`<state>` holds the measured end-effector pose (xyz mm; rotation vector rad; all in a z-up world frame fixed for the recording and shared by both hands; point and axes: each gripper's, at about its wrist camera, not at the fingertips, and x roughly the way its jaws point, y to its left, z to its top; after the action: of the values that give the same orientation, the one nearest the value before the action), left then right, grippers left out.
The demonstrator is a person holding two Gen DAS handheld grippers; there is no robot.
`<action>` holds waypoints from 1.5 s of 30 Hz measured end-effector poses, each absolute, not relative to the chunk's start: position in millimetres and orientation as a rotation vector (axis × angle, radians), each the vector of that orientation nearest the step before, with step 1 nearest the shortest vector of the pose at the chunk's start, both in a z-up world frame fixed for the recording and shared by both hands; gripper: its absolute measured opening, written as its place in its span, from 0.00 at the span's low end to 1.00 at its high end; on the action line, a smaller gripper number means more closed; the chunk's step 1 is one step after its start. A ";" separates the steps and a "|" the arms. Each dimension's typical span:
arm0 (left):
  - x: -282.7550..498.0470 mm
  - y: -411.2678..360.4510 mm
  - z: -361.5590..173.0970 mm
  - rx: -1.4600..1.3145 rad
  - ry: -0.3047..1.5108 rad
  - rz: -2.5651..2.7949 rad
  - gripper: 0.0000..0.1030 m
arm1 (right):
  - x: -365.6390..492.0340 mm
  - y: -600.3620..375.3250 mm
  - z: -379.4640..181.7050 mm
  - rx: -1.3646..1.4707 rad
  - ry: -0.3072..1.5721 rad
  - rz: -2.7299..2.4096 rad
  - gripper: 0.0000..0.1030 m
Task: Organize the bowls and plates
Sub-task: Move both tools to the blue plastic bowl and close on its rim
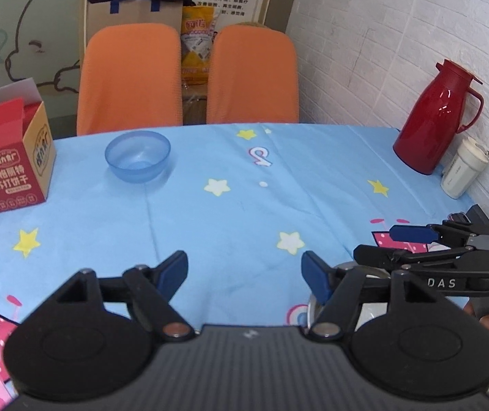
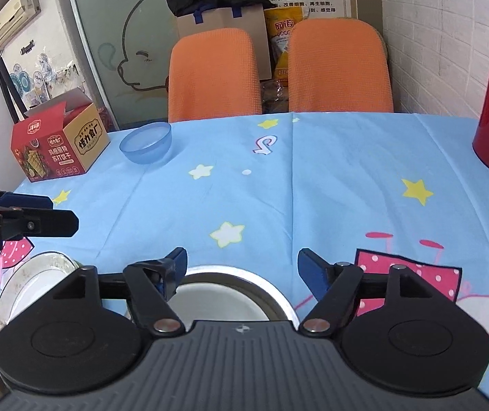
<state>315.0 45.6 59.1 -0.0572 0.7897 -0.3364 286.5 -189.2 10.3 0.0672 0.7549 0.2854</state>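
A translucent blue bowl (image 1: 137, 156) stands upright at the far left of the table; it also shows in the right wrist view (image 2: 146, 147). My left gripper (image 1: 244, 274) is open and empty above the blue tablecloth. My right gripper (image 2: 241, 270) is open and empty, hovering over a white bowl with a metal rim (image 2: 224, 294). A second white metal-rimmed dish (image 2: 32, 284) lies tilted just left of it. In the left wrist view a metal-rimmed dish (image 1: 369, 303) is mostly hidden behind the grippers. The right gripper (image 1: 374, 243) shows at the right, the left gripper (image 2: 63, 214) at the left.
A red biscuit box (image 1: 8, 167) stands at the table's left edge. A red thermos jug (image 1: 439, 116) and a white cup (image 1: 463, 167) stand at the right by the brick wall. Two orange chairs (image 1: 189, 75) are behind the table.
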 end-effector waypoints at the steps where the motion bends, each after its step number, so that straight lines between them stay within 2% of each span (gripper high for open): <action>1: 319.0 49.9 59.2 -0.058 0.787 -0.329 0.67 | 293.0 -183.9 12.0 0.059 0.756 0.293 1.00; 10: 388.1 105.5 43.8 -0.072 0.815 -0.236 0.68 | 368.6 -117.2 20.5 -0.028 0.776 0.393 1.00; 19: 464.0 156.3 27.8 -0.147 0.826 -0.128 0.68 | 438.9 -55.2 1.6 -0.096 0.819 0.502 1.00; 30: 540.7 148.8 -2.6 -0.202 0.885 -0.110 0.68 | 471.5 -32.3 -11.8 -0.112 0.863 0.535 1.00; 45: 583.9 141.1 -21.8 -0.234 0.945 -0.171 0.68 | 487.0 -8.5 -37.7 -0.143 0.868 0.599 1.00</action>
<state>583.9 141.1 -21.8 -0.2339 0.9450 -0.1710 487.0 -8.5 -37.7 -0.1430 0.8684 0.5986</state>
